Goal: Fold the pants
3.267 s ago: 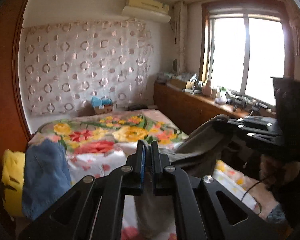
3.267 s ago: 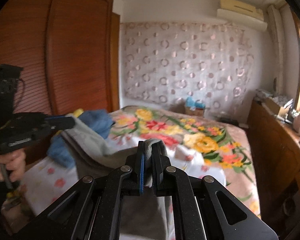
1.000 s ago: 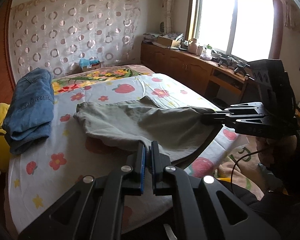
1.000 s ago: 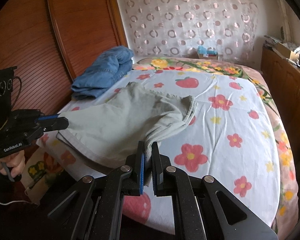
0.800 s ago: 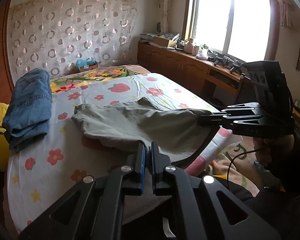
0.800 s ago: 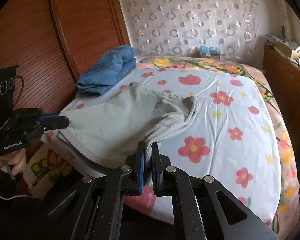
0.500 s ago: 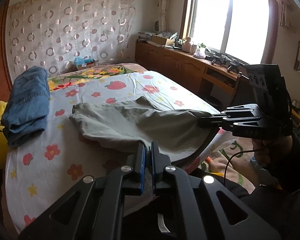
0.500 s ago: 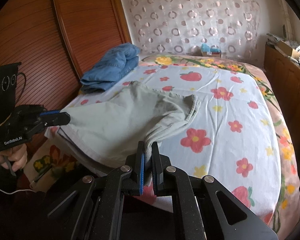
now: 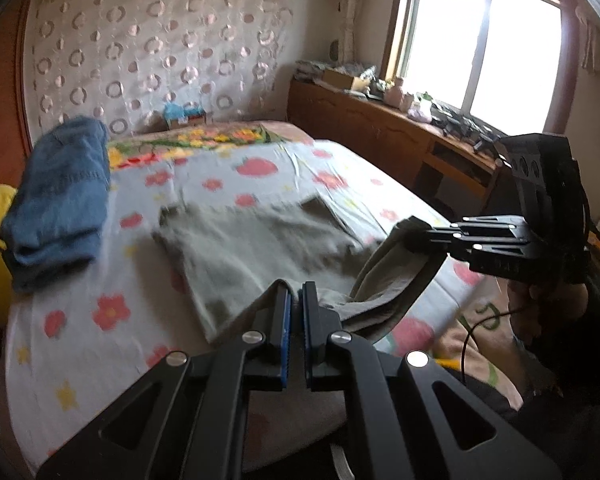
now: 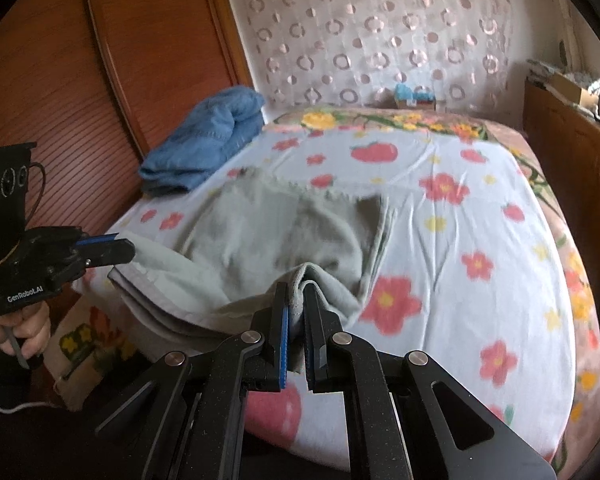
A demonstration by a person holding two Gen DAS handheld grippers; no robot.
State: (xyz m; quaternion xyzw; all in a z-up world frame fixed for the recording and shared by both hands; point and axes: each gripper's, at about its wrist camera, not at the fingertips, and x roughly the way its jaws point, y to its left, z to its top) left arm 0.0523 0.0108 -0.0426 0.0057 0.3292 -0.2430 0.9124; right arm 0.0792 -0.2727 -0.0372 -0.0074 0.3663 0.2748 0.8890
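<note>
Grey-green pants (image 9: 256, 248) lie spread on the flowered bed sheet (image 9: 100, 344), also in the right wrist view (image 10: 284, 232). My left gripper (image 9: 295, 300) is shut on the near edge of the pants, low at the bed's front; it shows from the side in the right wrist view (image 10: 116, 246). My right gripper (image 10: 296, 296) is shut on a bunched corner of the pants, slightly above the sheet; it appears in the left wrist view (image 9: 416, 234) with cloth hanging from it.
Folded blue jeans (image 9: 60, 196) lie at the bed's left side by the wooden wardrobe (image 10: 100, 80). A wooden counter (image 9: 380, 136) with clutter runs under the window on the right. A small box (image 10: 414, 98) sits at the bed's far end.
The pants came down from being held up in the air and now lie on the bed. Both grippers have dropped lower and come closer together, so the near edge has gone slack.
</note>
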